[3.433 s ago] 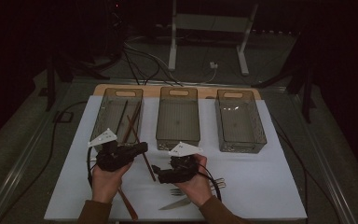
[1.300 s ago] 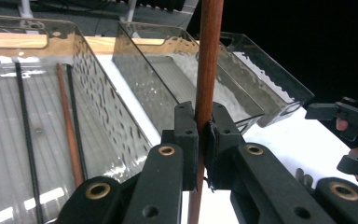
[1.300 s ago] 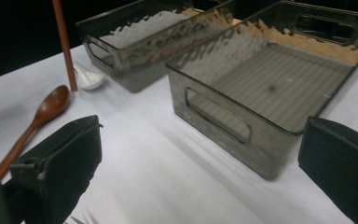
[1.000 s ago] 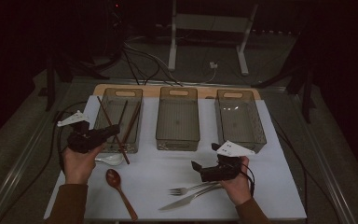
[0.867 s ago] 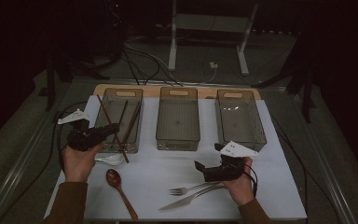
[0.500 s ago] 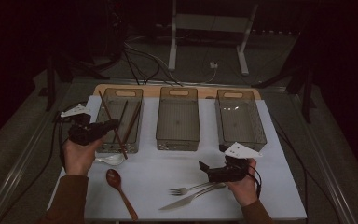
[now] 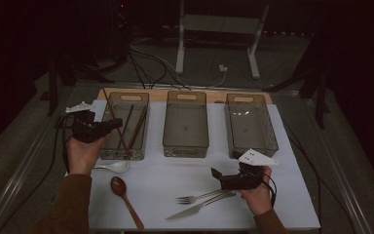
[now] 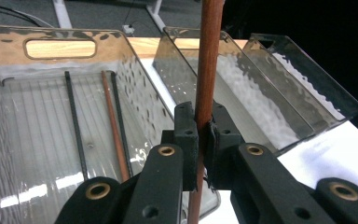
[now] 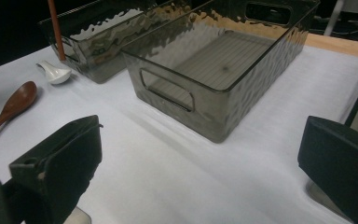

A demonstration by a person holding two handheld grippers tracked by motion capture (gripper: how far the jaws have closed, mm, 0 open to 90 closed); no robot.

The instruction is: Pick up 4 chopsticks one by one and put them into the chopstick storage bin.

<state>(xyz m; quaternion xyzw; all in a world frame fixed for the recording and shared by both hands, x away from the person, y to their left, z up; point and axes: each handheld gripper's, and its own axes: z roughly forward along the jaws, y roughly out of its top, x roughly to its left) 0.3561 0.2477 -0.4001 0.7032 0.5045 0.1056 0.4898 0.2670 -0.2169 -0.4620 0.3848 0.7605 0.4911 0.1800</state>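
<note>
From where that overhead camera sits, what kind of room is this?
Probably a lab or test bench set up for recording, not a kitchen: a table under a white cover, loose cables on the dark floor behind, and three clear bins lined up for sorting cutlery.

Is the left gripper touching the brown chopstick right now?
Touching. In the left gripper view, the left gripper has both pads pressed on the brown chopstick, which runs upright between them.

brown wooden chopstick [image 8: 206,70] upright, tilted over the left bin [image 7: 108,146].
</note>
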